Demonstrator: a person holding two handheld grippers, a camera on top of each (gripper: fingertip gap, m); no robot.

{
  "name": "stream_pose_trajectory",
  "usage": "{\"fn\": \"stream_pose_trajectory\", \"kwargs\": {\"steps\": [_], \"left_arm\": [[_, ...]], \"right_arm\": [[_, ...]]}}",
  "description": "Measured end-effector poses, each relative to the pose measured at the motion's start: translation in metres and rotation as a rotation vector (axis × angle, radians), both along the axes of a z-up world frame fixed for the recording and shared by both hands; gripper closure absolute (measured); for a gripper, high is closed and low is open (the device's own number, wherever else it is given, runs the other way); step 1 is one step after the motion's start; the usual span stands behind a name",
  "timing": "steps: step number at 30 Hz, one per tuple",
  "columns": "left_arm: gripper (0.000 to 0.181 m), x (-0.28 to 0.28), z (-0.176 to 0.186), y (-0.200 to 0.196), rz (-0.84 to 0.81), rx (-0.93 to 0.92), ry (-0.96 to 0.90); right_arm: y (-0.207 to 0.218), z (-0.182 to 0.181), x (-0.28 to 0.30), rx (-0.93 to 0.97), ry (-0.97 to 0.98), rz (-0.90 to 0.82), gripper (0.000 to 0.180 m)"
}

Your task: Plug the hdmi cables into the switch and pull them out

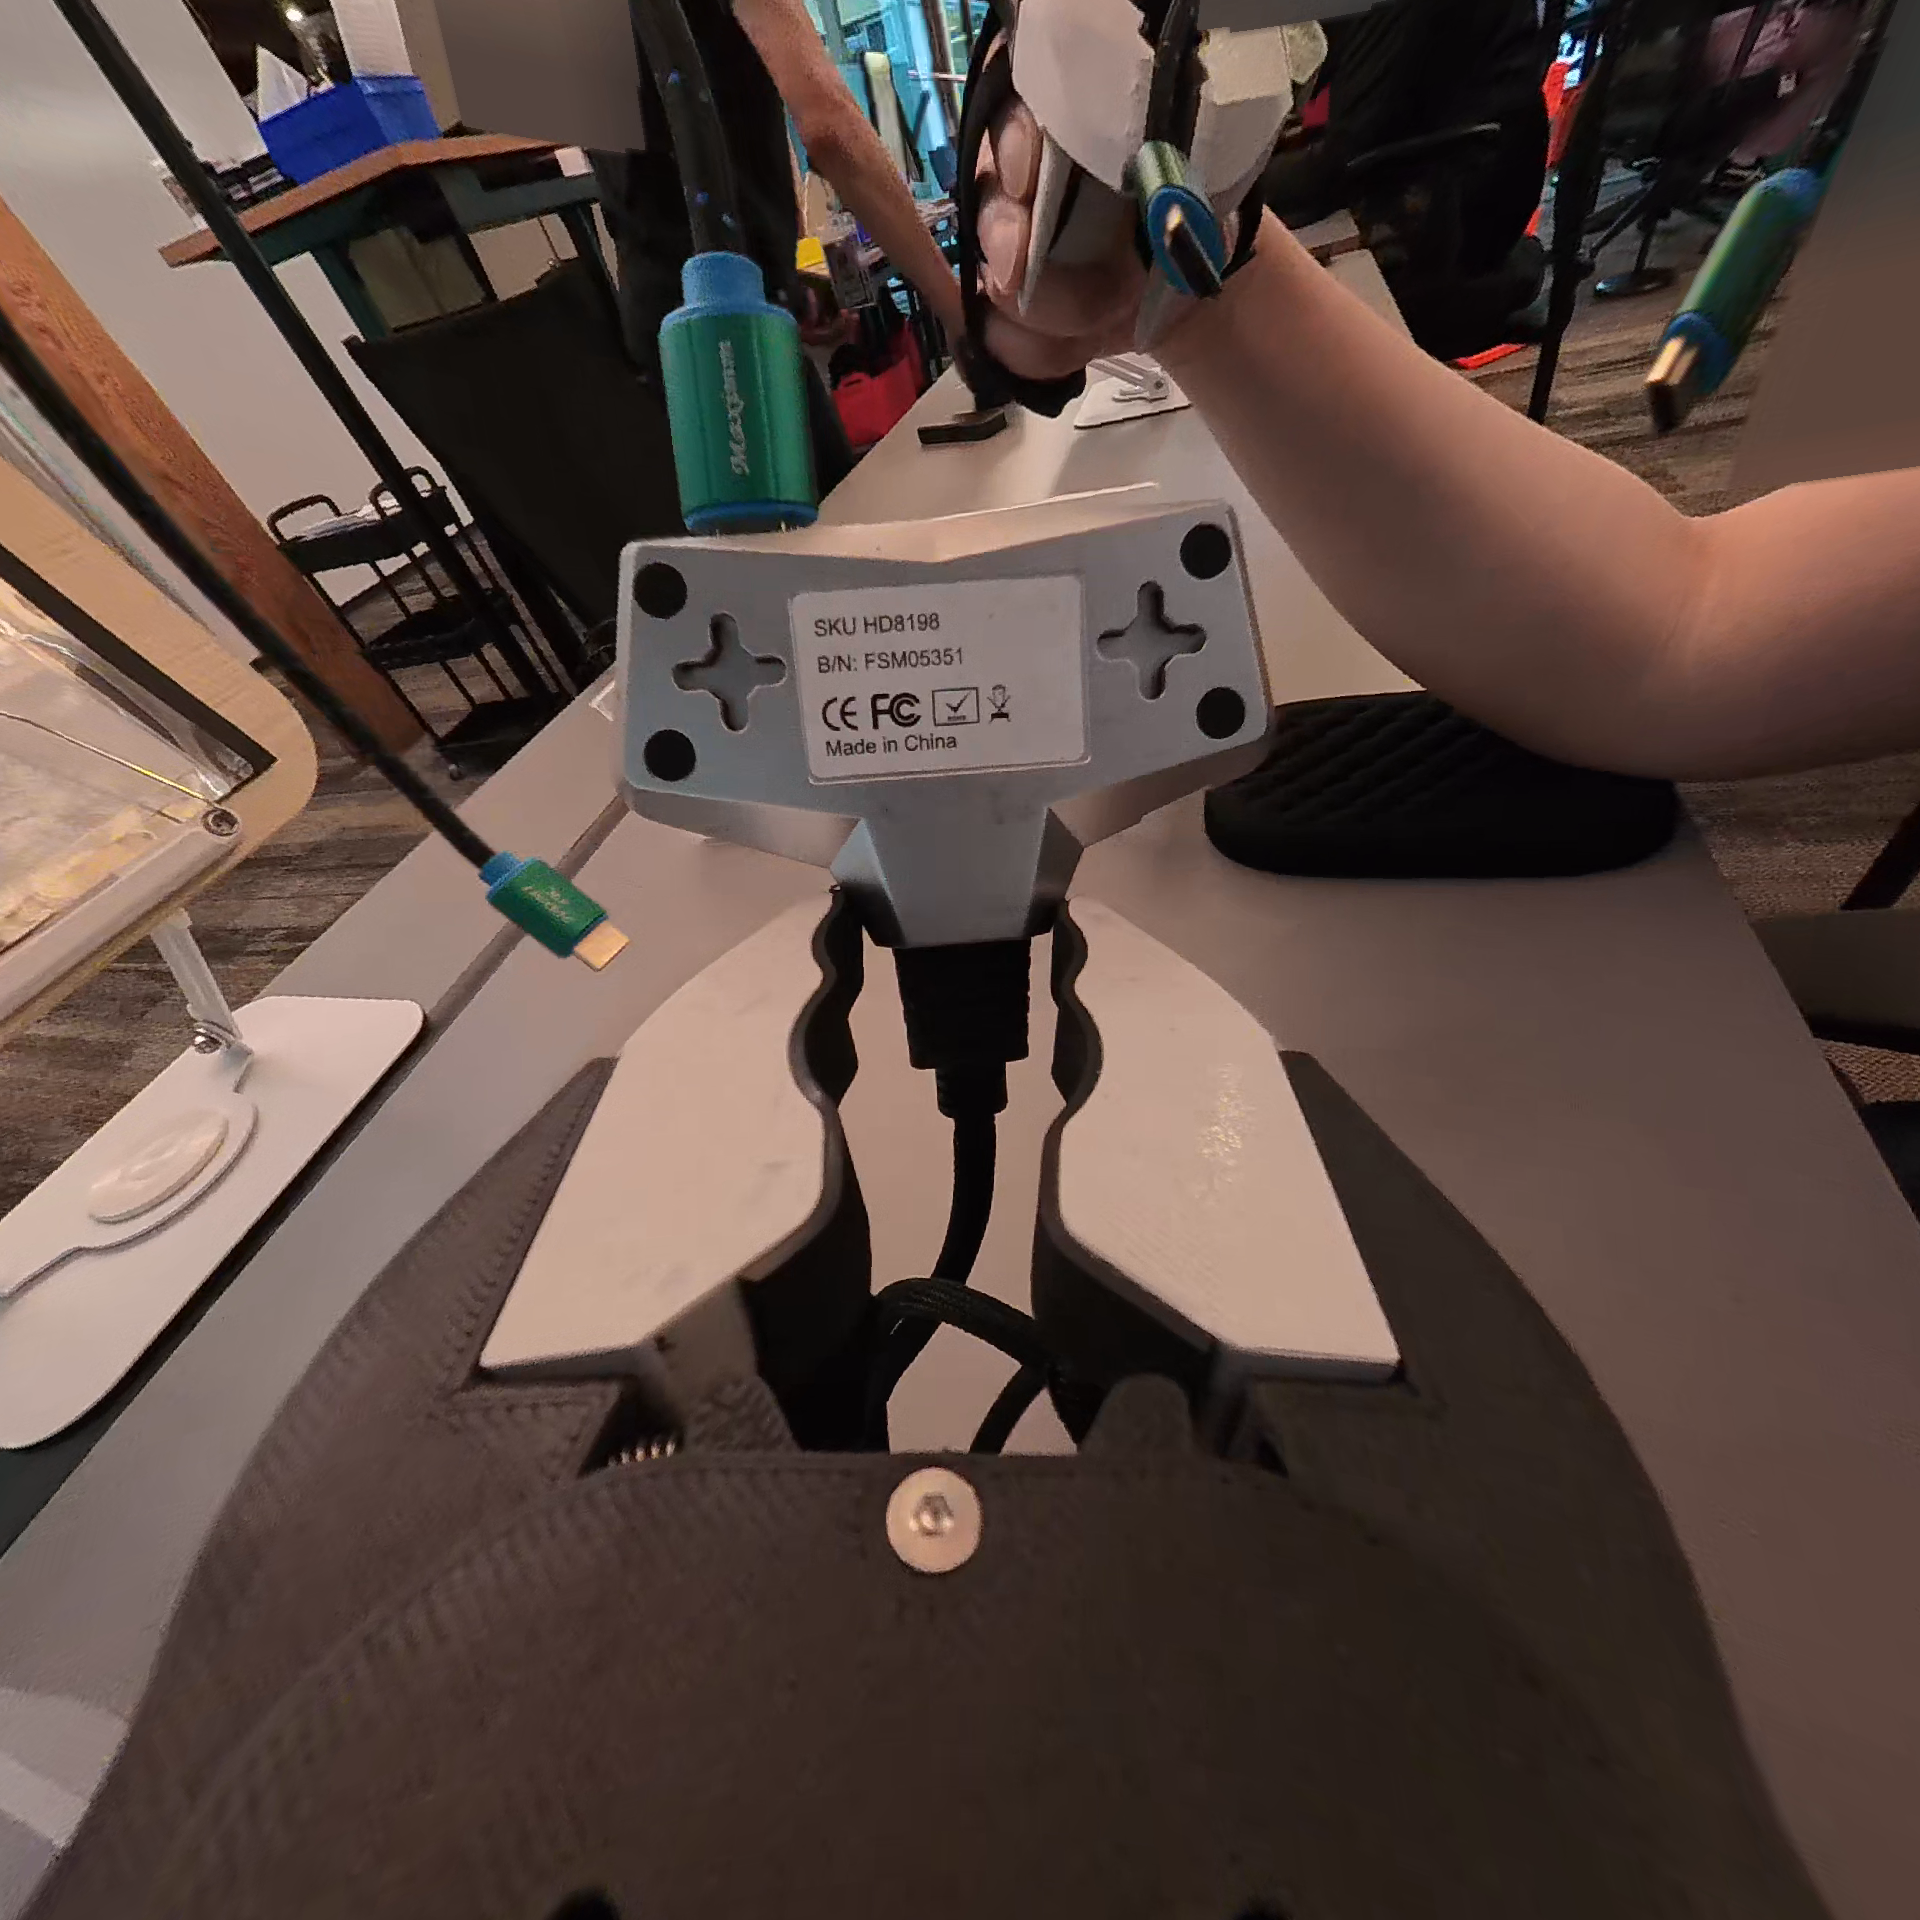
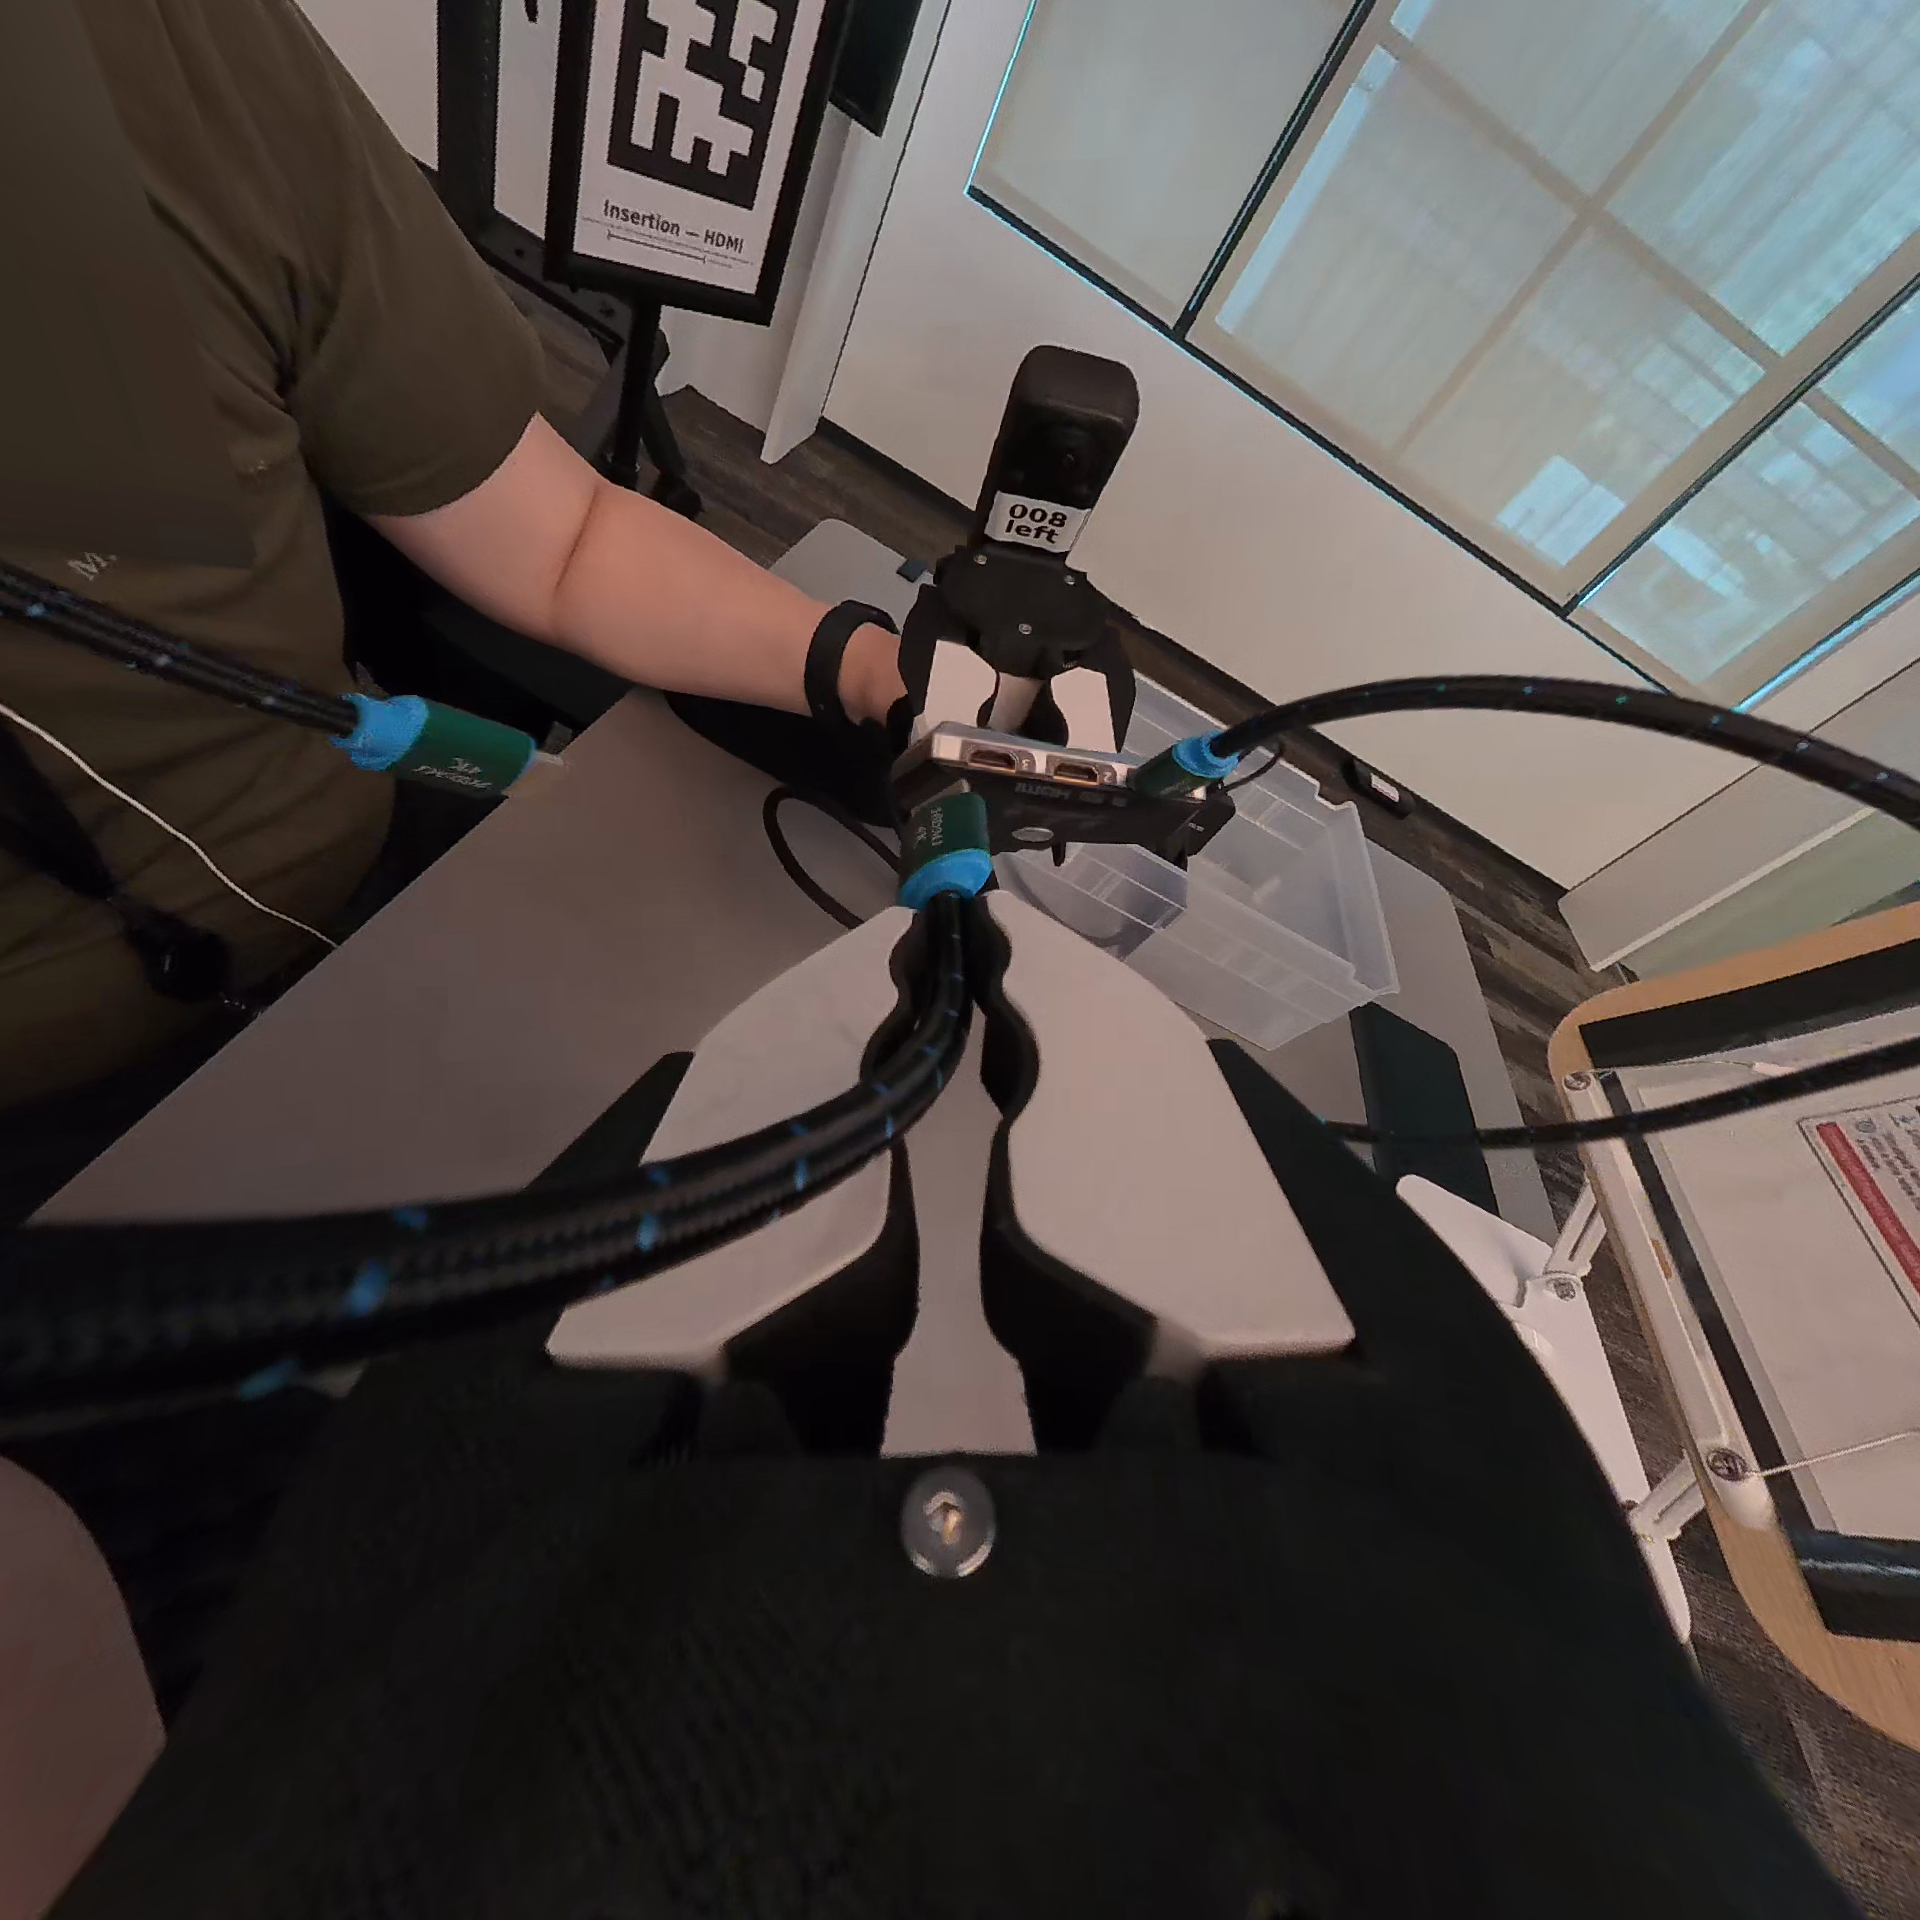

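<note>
Clenching on the narrow neck of the switch (image 1: 940, 665), the left claw (image 1: 951, 935) is holding it up off the worktop (image 1: 1403, 1091), labelled underside toward its own camera, so the port face is turning out to the other hand. A black lead (image 1: 961, 1049) is running back from the neck between the fingers. One green plug (image 1: 736, 416) is already sitting in the far edge of the switch.

Across from it, the right claw (image 2: 951, 935) is gripping a braided cable (image 2: 914, 1049) just behind its blue collar, so the green plug (image 2: 940, 831) is projecting forward, its tip close under the switch (image 2: 1023, 764); whether it is touching I cannot tell. Two ports are showing empty in that face. A third plug (image 2: 1179, 774) is lying near the switch's right end; whether it is seated is unclear.

The worktop is pale grey, carrying a clear plastic bin (image 2: 1247, 935). Beyond are white walls and large windows (image 2: 1558, 260).
</note>
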State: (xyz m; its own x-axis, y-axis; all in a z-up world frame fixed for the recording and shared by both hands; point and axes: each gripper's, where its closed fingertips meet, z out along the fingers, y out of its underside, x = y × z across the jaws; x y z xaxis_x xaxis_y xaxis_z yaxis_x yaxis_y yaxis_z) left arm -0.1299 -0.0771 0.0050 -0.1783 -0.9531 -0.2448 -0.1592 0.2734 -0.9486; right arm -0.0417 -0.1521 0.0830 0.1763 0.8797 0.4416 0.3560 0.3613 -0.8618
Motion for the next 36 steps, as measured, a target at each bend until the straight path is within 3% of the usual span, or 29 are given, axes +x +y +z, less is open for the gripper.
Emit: {"fn": "stream_pose_trajectory", "kwargs": {"steps": [6, 13, 17, 21, 29, 32, 36], "left_arm": [[0.146, 0.009, 0.011, 0.024, 0.211, 0.094, -0.056], [0.146, 0.021, 0.075, 0.038, 0.554, 0.408, -0.328], [0.146, 0.021, 0.093, 0.027, 0.63, 0.508, -0.456], [0.147, 0.032, 0.073, 0.029, 0.594, 0.504, -0.292], [0.148, 0.038, 0.001, 0.049, 0.333, 0.072, 0.285], [0.15, 0.034, -0.02, 0.056, 0.292, 0.108, 0.515], [0.152, 0.043, -0.036, 0.054, 0.252, 0.19, 0.601]], "right_arm": [[0.005, 0.004, 0.004, 0.019, 0.024, -0.027, 0.172], [0.009, 0.026, 0.016, 0.102, 0.108, -0.109, 0.172], [0.004, 0.036, 0.015, 0.133, 0.134, -0.119, 0.172], [0.003, 0.031, 0.012, 0.123, 0.096, -0.118, 0.172], [-0.006, 0.031, 0.044, 0.102, 0.156, -0.148, 0.172], [-0.007, 0.031, 0.053, 0.105, 0.171, -0.168, 0.172], [-0.007, 0.032, 0.059, 0.106, 0.193, -0.169, 0.172]]}}
